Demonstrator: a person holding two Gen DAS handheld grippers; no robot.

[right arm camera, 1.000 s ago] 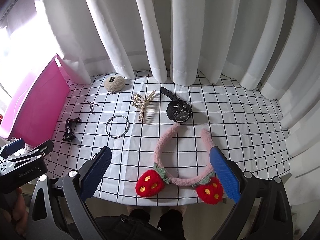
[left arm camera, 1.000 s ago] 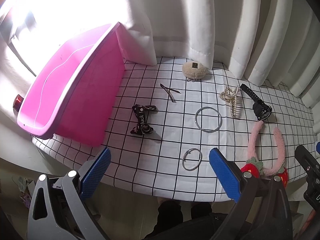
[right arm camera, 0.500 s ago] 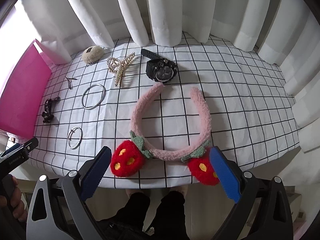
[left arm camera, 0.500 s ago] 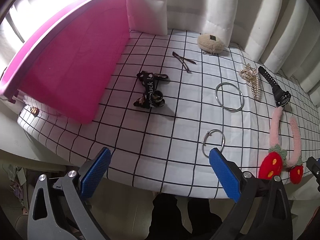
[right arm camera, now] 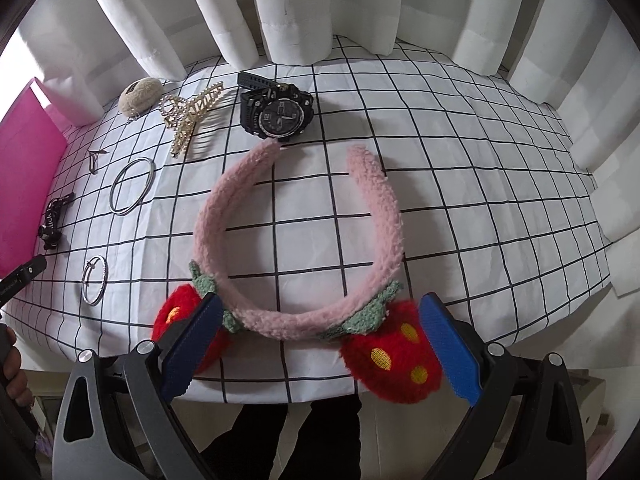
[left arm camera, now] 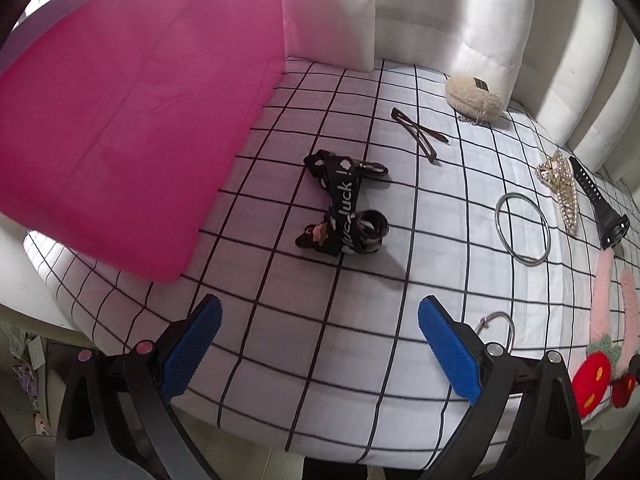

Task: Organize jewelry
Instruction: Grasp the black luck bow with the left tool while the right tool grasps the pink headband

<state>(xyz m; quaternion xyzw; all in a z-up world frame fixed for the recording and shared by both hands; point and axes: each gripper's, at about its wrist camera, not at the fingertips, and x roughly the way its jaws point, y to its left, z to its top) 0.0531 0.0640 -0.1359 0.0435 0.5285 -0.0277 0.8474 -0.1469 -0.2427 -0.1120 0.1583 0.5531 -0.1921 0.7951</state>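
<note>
My left gripper (left arm camera: 320, 344) is open and empty above the table's front edge. A black lettered hair bow (left arm camera: 344, 210) lies ahead of it. A small silver hoop (left arm camera: 498, 326) lies by its right finger. My right gripper (right arm camera: 320, 344) is open, its fingers on either side of the strawberry end of a pink fuzzy headband (right arm camera: 296, 240). A black watch (right arm camera: 278, 110), a gold hair claw (right arm camera: 192, 114), a large silver bangle (right arm camera: 132, 186) and a beige fuzzy clip (right arm camera: 140, 94) lie farther back. A brown hairpin (left arm camera: 416, 134) lies beyond the bow.
A pink box (left arm camera: 120, 128) stands at the left on the white grid tablecloth (right arm camera: 480, 200). White curtains (right arm camera: 288, 8) hang along the table's back. The left gripper's tip (right arm camera: 20, 278) shows at the left of the right wrist view.
Both grippers have moved forward and lower toward the table. The left now faces the black bow; the right has closed in on the headband's strawberries. Both stay open.
</note>
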